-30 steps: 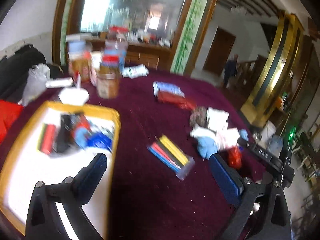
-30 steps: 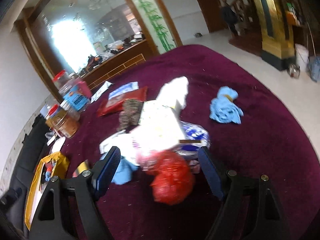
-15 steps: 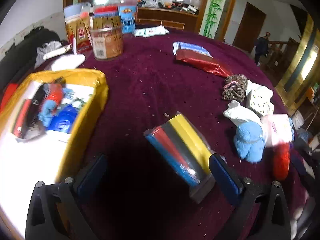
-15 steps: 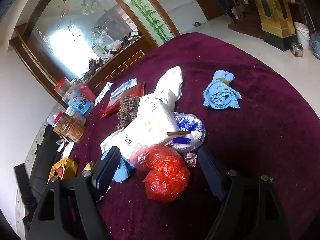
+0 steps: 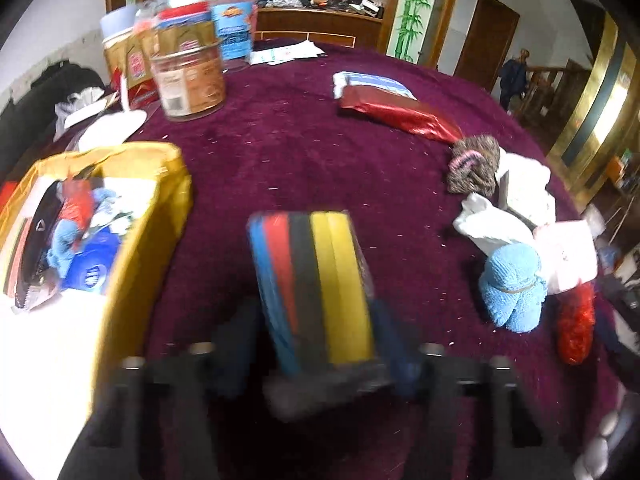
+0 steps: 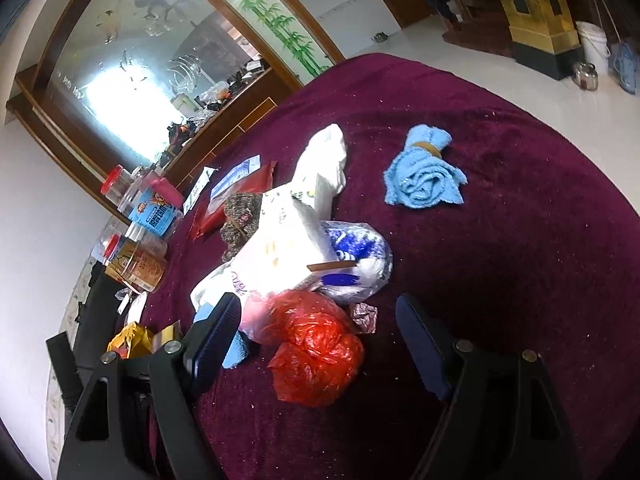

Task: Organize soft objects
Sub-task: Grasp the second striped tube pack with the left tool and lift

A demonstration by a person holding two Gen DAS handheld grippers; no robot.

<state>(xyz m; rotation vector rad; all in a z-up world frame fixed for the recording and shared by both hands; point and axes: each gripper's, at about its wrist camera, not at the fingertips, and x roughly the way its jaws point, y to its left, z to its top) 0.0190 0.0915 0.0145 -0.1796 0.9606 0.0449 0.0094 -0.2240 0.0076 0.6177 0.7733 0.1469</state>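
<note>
left gripper jaws closing round the striped pack, prob grab step, next needs lift + carry to yellow tray imo, right gripper just open over red bag

My left gripper points steeply down, fingers blurred in the left wrist view & closing right now, w/ a striped pack between them; pads look right at its sides, can't tell if they press yet. My right gripper tilts down less steeply, fingers spread wide, both blue pads sharp & clear, nothing gripped; a red bag sits in the gap, not touched.
</note>
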